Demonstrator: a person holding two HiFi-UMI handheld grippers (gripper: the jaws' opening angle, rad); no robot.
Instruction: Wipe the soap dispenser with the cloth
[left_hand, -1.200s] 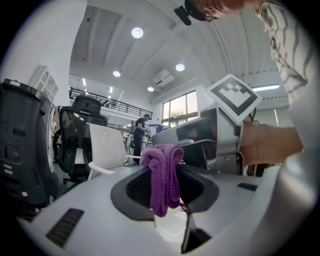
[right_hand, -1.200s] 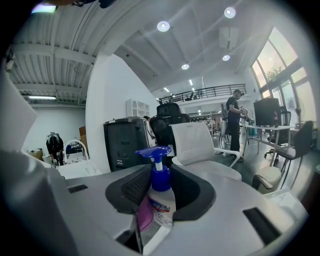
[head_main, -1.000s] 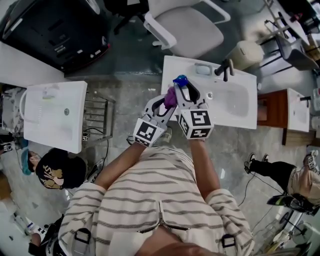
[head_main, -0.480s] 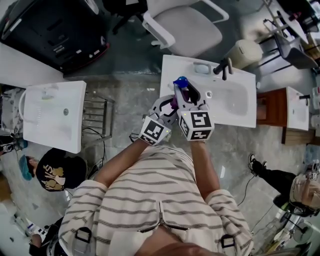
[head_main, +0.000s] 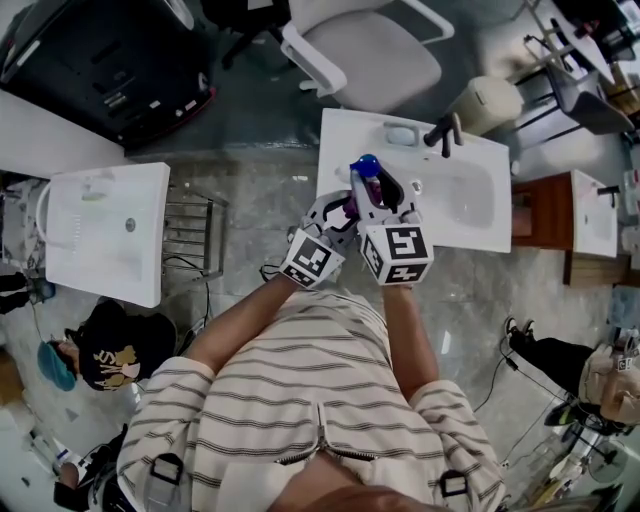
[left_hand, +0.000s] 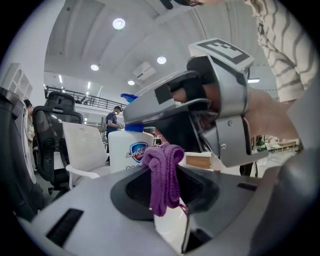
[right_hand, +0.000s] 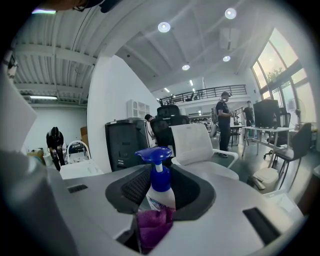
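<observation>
A white soap dispenser (head_main: 364, 170) with a blue pump head stands upright between the jaws of my right gripper (head_main: 370, 186), which is shut on it, above the white washbasin counter (head_main: 480, 215). The right gripper view shows the bottle (right_hand: 160, 188) in the middle of the jaws, with the purple cloth (right_hand: 152, 225) low against its front. My left gripper (head_main: 343, 209) is shut on the cloth (head_main: 348, 207) and holds it at the bottle's left side. In the left gripper view the bunched cloth (left_hand: 163, 176) hangs between the jaws, right next to the bottle (left_hand: 130, 150) and the right gripper's body (left_hand: 215, 110).
A dark faucet (head_main: 447, 135) stands at the back of the counter. Behind it are a white chair (head_main: 370, 50) and a pale bin (head_main: 485, 100). To the left are a second washbasin (head_main: 100, 230), a wire rack (head_main: 190, 235) and a crouching person (head_main: 110, 350).
My left gripper has moved right and closer to the dispenser, so the cloth now sits mostly tucked behind the right gripper. The right gripper and bottle have barely moved.
</observation>
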